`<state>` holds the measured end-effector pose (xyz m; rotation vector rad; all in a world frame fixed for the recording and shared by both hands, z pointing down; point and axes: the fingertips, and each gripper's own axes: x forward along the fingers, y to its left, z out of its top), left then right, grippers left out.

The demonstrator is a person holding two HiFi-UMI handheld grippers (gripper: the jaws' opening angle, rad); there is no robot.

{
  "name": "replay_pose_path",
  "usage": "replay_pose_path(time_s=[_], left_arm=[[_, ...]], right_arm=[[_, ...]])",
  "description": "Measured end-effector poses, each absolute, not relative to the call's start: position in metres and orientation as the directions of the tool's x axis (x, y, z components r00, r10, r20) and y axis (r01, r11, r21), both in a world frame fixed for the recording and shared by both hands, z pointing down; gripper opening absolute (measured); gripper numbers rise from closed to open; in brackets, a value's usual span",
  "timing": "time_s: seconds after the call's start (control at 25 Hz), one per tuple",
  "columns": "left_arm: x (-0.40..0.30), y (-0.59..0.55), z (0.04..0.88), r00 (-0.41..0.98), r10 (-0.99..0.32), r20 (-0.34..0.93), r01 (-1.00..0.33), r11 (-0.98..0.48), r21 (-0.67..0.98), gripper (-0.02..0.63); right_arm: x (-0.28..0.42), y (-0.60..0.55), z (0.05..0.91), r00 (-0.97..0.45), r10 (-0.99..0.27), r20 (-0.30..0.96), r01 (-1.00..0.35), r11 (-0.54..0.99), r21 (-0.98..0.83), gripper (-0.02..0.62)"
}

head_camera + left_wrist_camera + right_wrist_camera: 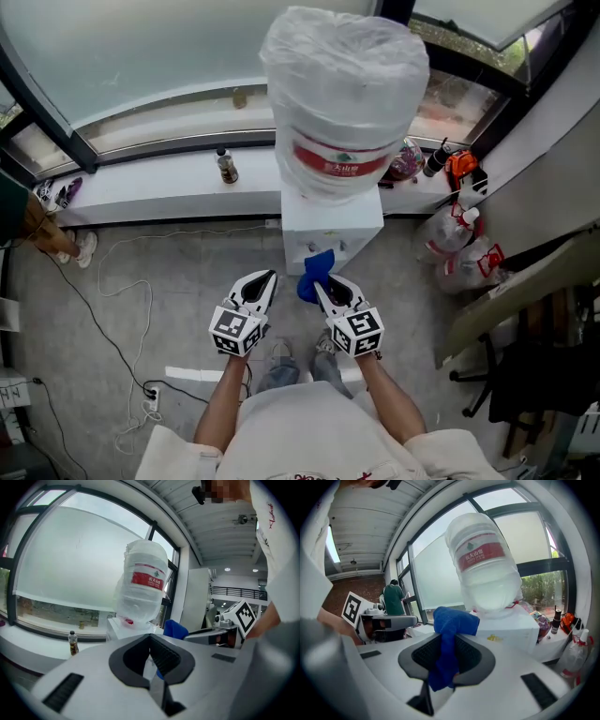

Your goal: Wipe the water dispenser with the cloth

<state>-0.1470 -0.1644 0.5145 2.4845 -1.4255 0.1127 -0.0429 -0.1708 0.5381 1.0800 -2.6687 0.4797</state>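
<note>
My right gripper (322, 285) pinches the blue cloth (314, 270) just in front of the dispenser (333, 225), and my left gripper (267, 279), beside it, has jaws pressed together, empty.

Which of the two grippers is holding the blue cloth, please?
The right gripper: the blue cloth is clamped between its jaws. The left gripper has its jaws together with nothing between them.
</note>
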Motion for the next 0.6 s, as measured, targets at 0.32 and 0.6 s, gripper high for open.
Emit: replay_pose_path(time_s=[0.32, 0.6], left_arm=[[-0.136, -0.157, 0.554, 0.514, -0.82, 0.253, -0.854, -0.458, 0.249, 0.011], [-0.139, -0.164, 0.566, 0.514, -0.816, 0.263, -0.852, -0.453, 0.262, 0.011]], right_arm=[[-0.043, -0.146, 0.588, -0.711, -0.576, 0.403, -0.695, 0.66, -0.283, 0.092], [-0.051, -0.153, 0.603, -0.711, -0.563, 0.421, -0.696, 0.65, -0.306, 0.092]])
